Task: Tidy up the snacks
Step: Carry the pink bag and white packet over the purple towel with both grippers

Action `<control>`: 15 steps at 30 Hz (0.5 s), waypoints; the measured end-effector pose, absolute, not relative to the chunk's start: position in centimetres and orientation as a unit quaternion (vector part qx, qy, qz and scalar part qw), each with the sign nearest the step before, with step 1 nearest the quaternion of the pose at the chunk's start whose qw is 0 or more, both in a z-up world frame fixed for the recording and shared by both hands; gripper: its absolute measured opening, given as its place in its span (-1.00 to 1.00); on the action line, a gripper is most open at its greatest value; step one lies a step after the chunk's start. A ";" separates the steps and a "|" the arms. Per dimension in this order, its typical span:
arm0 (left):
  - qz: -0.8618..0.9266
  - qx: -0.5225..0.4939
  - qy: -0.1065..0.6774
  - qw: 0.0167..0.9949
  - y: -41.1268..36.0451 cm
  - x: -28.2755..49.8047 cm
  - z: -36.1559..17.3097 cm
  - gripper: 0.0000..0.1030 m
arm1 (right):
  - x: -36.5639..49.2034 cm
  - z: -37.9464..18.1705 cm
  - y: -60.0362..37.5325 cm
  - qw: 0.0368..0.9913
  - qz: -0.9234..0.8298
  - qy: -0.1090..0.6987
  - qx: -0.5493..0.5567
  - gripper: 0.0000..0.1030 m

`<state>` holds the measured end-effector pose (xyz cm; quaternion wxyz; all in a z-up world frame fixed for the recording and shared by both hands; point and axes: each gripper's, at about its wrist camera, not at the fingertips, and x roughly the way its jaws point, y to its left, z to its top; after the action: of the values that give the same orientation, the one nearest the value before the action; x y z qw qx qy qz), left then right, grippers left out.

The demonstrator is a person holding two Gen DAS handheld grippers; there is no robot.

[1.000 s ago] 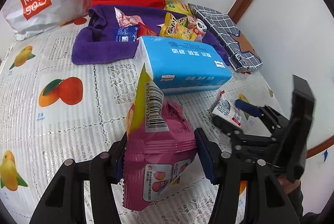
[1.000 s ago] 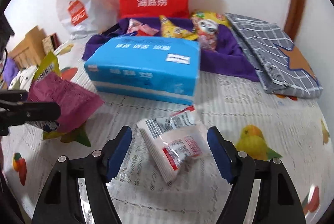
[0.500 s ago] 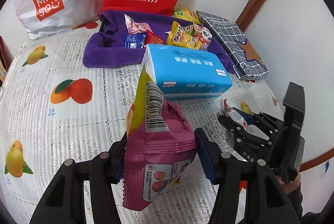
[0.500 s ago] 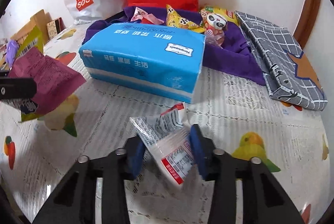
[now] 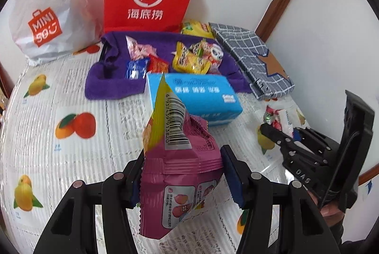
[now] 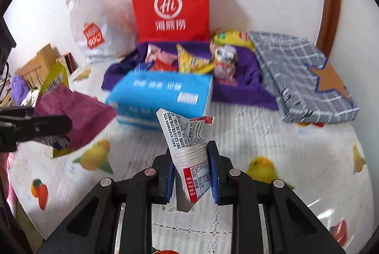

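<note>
Two snack packets were off the worktop point(image 5: 42, 149), one in each gripper, above its white lace cover printed with fruit. Behind them stood a red paper bag point(image 6: 169, 2) and a white plastic bag point(image 5: 41, 24) against the wall, with a purple cloth point(image 5: 111, 83) in front carrying several loose snacks, a folded grey checked cloth point(image 6: 300, 74) to its right and a blue tissue pack point(image 5: 201, 97) lying nearer. The left gripper point(image 5: 182, 171) had its fingers clamped on the lower half of a pink snack bag point(image 5: 180, 159), which stood upright between them, barcode flap rising above the pads. The right gripper point(image 6: 190, 173) had its fingers pressed together on a small white sachet point(image 6: 187, 147), whose crumpled top stuck up past the fingertips.
</note>
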<state>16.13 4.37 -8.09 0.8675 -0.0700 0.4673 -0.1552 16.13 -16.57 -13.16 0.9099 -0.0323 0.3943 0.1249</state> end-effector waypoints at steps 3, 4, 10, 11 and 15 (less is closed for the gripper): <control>-0.158 -0.074 0.460 0.871 4.4 16.6 -7.1 0.07 | 16.6 -11.3 -17.0 0.914 0.120 0.387 -0.016 -0.52; -0.158 -0.074 0.458 0.872 4.4 16.7 -6.8 0.07 | 16.8 -10.7 -17.2 0.915 0.119 0.384 -0.009 -0.52; -0.154 -0.070 0.435 0.884 4.5 17.3 -4.5 0.07 | 18.1 -8.0 -17.4 0.921 0.122 0.370 0.006 -0.52; -0.154 -0.070 0.433 0.886 4.6 17.4 -4.3 0.07 | 18.1 -7.8 -17.2 0.922 0.120 0.367 0.003 -0.52; -0.152 -0.076 0.431 0.886 4.9 18.0 -3.9 0.07 | 18.9 -6.9 -16.4 0.924 0.115 0.364 -0.012 -0.52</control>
<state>18.04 4.91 -3.92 0.8864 -0.0765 0.4306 -0.1519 18.87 -16.38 -6.92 0.9242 -0.0121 0.3637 0.1154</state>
